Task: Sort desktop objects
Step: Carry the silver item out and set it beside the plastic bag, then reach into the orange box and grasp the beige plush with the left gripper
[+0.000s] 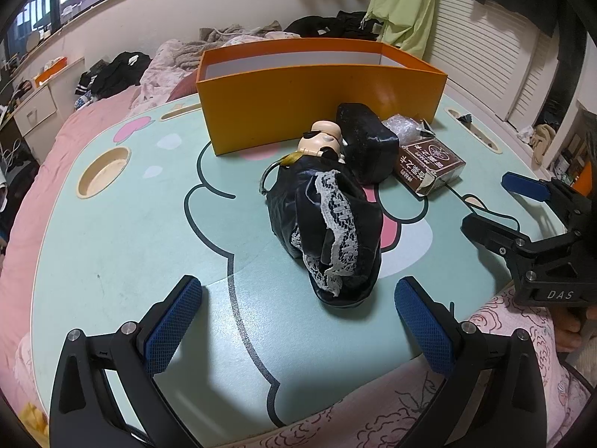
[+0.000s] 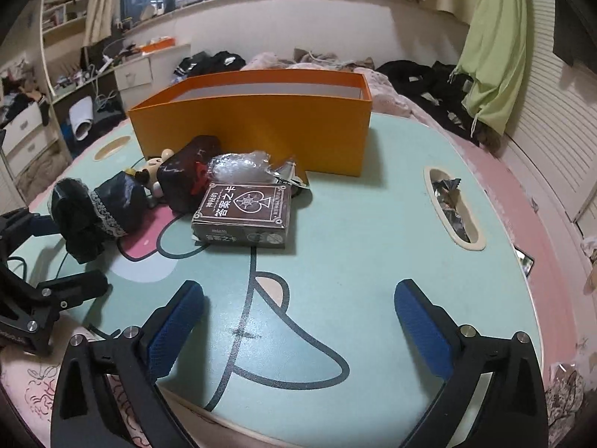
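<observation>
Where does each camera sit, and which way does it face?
Left wrist view: sits on the left claw, facing the doll in black lace and orange box; its own open fingers show, the right claw at the edge.
Right wrist view: sits on the right claw, facing the brown card box; its own open fingers show, the left claw at the edge.
Shared: doll, orange box, card box, green table.
</observation>
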